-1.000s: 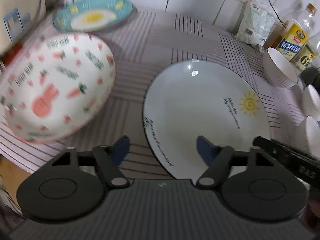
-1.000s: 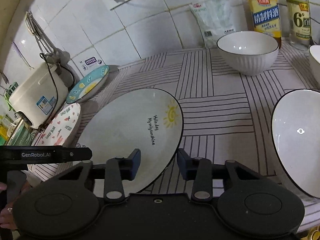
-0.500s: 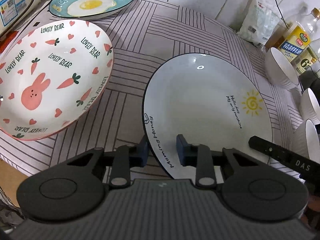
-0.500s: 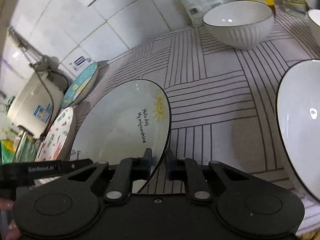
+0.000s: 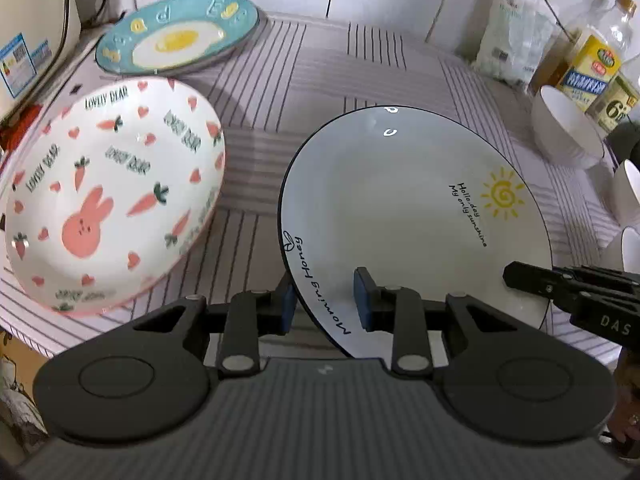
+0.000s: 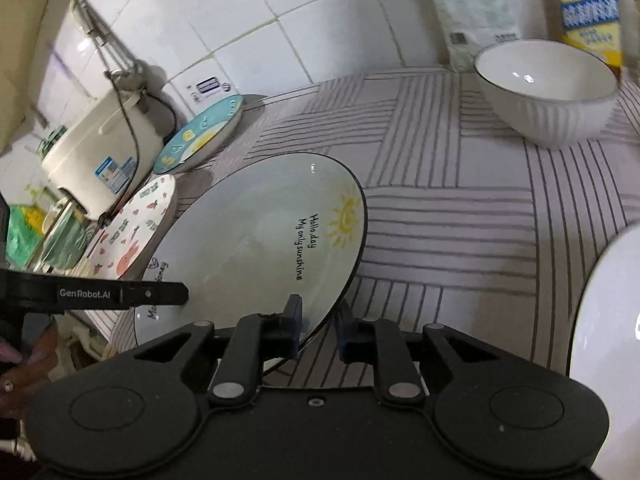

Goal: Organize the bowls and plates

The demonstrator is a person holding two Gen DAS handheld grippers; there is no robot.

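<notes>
Sun plate [image 5: 400, 208], white with a thin black rim, in the middle of the desk [image 5: 320, 68] on its striped cloth. Round, so without a long axis; by its print, facing up, with the yellow sun and "Hello day, My only sunshine" toward the far right and "Morning Honey" along the near left rim. Bare white across the well. Hard to tell whether lying flat or tipped.

Held at the near left rim by the left gripper [image 5: 325, 302]: fingers just drawn in, one blue pad outside the rim and one on the inner face. Held at the near right rim by the right gripper [image 6: 320, 326]: fingers just eased slightly apart, the rim between them and both pads against it as far as can be seen.

Just left, close but apart: bunny plate [image 5: 104, 196] with carrots and hearts, tilted. Behind that, blue egg plate [image 5: 180, 36], beside the cream rice cooker [image 6: 100, 148].

Far right: ribbed white bowl [image 6: 548, 96], upright, plain white inside. More white bowls [image 5: 626, 196] at the right edge, and a large black-rimmed white dish [image 6: 608, 340] nearer.

Against the tiled wall: plastic bag [image 5: 508, 40] and yellow-labelled bottles [image 5: 592, 68].
</notes>
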